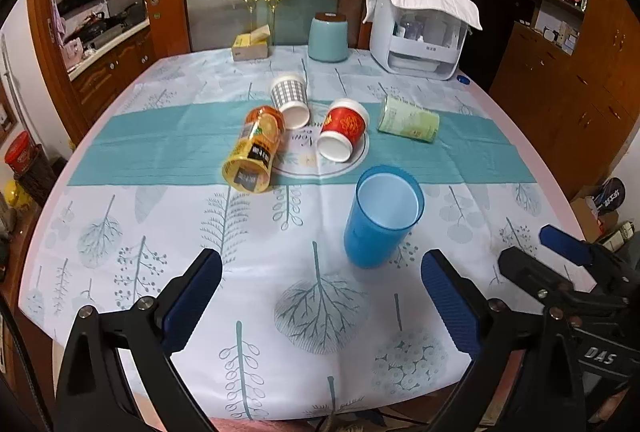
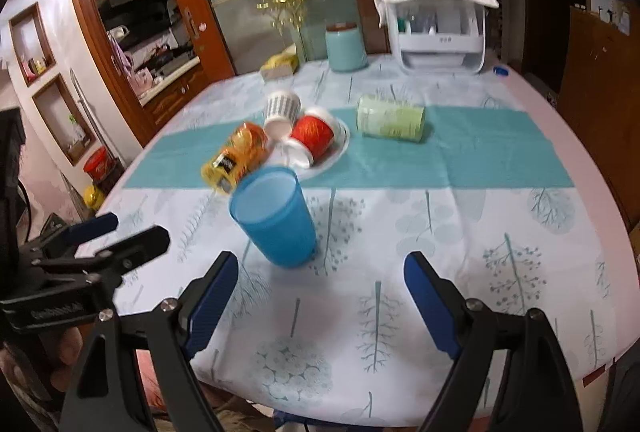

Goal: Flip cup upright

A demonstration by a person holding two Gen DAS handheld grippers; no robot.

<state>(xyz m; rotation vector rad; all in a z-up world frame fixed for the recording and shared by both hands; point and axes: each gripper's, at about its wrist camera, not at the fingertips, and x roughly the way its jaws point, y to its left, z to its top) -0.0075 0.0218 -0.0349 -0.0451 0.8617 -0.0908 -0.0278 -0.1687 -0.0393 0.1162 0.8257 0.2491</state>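
Observation:
A blue plastic cup (image 1: 382, 218) stands upright, mouth up, on the patterned tablecloth; it also shows in the right wrist view (image 2: 276, 216). My left gripper (image 1: 320, 296) is open and empty, a little short of the cup. My right gripper (image 2: 320, 296) is open and empty, also short of the cup, which stands ahead and to its left. Each gripper shows at the edge of the other's view. Behind lie several cups on their sides: an orange one (image 1: 254, 147), a grey checked one (image 1: 290, 97), a red one (image 1: 344, 129) and a pale green one (image 1: 408, 119).
At the far edge of the table (image 1: 120, 232) stand a teal canister (image 1: 328, 35), a tissue box (image 1: 250, 45) and a white appliance (image 1: 420, 35) under a white cloth. Wooden cabinets stand on the right, a kitchen doorway on the left.

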